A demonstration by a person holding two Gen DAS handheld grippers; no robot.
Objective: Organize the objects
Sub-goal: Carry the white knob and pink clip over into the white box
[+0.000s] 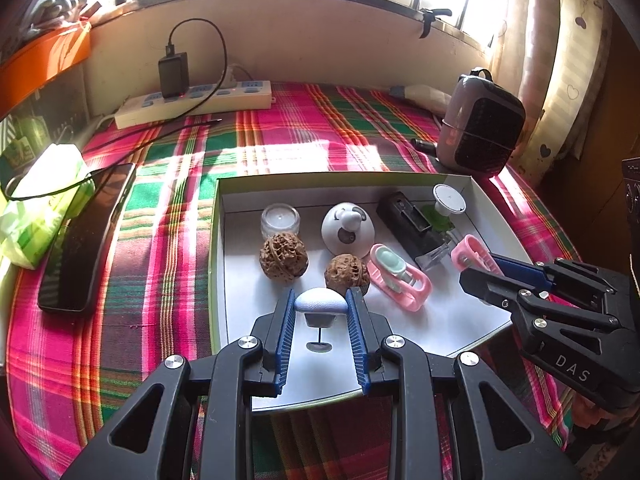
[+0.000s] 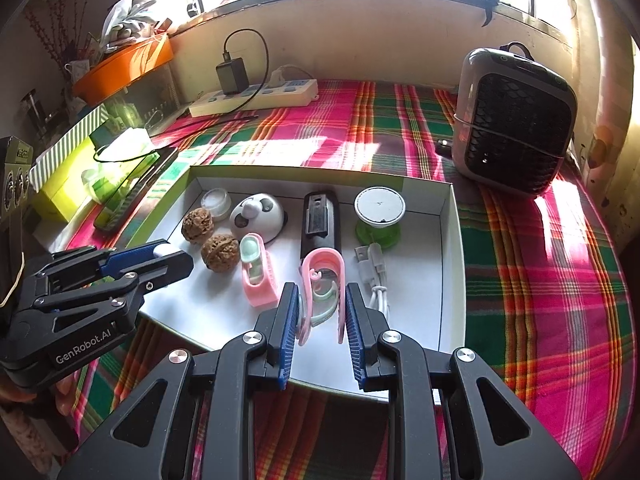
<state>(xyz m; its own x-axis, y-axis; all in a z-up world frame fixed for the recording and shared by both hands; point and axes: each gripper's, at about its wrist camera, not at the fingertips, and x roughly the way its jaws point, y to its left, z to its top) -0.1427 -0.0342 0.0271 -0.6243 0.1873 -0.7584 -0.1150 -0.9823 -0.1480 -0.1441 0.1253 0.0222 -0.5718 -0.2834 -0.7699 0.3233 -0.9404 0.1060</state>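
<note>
Black gripper (image 1: 320, 312) frames, blue ribbed jaws, silver screws

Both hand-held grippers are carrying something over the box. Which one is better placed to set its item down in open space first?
Probably the left hand-held gripper: its small white-capped object hangs over bare floor of the white box, near the walnuts. The right hand-held gripper, holding a pink clip, has the white cable close beside it.

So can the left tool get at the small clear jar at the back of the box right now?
Probably not yet. The left tool is shut on a white knob, so it has no free grip, and a walnut sits right in front of the jar.
</note>
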